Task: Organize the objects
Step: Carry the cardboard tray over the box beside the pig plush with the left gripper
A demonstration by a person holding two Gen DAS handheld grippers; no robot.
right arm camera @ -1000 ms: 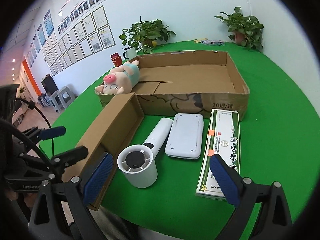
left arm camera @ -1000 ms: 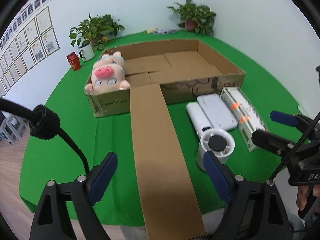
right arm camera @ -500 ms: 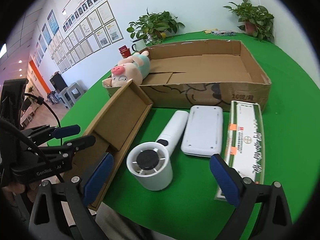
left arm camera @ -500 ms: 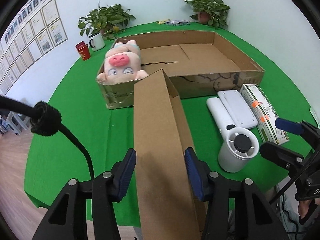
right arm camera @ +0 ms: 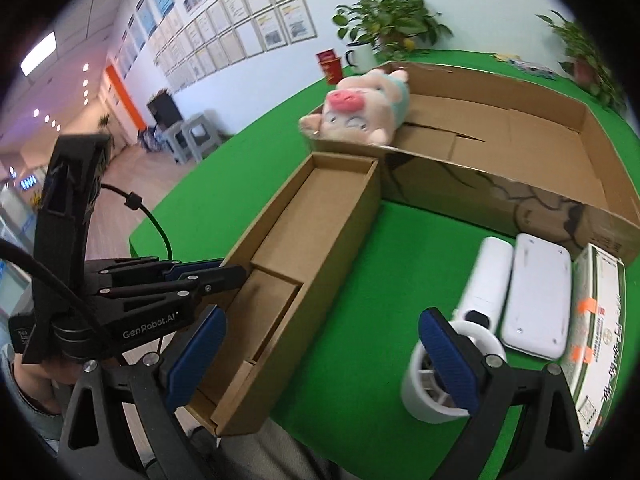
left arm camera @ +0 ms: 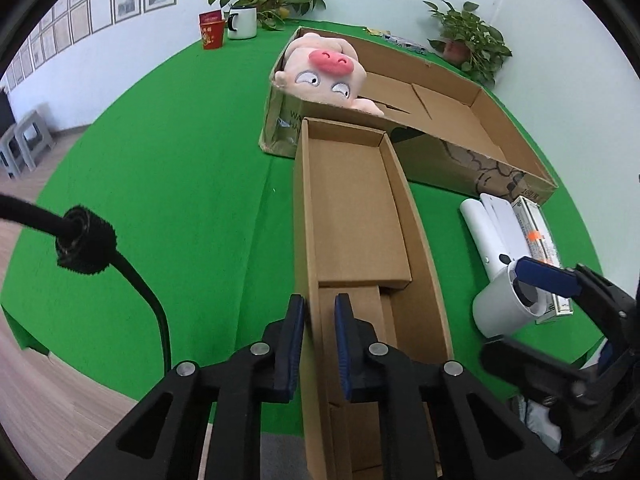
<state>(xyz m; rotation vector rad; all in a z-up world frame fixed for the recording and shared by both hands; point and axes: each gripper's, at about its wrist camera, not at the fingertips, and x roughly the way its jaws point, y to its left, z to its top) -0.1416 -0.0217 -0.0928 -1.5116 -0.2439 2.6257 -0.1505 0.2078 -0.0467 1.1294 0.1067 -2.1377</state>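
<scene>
At the near edge of the worktop [left arm camera: 168, 184], my left tool [left arm camera: 319, 344] is clamped on the left wall of the long cardboard tray [left arm camera: 352, 216], holding it open side up so things can be dropped into it. Its far end sits just beside the big shallow carton [left arm camera: 472, 136], where the plush pig [left arm camera: 324, 76] lies over the near-left corner. My right tool [right arm camera: 320, 360] hangs with its pads wide apart and nothing between them, just above the white handheld fan [right arm camera: 460, 340]. I judge the fan comes next. Beside it lie a flat white case [right arm camera: 536, 296] and a green-printed box [right arm camera: 596, 320], waiting near the right edge.
</scene>
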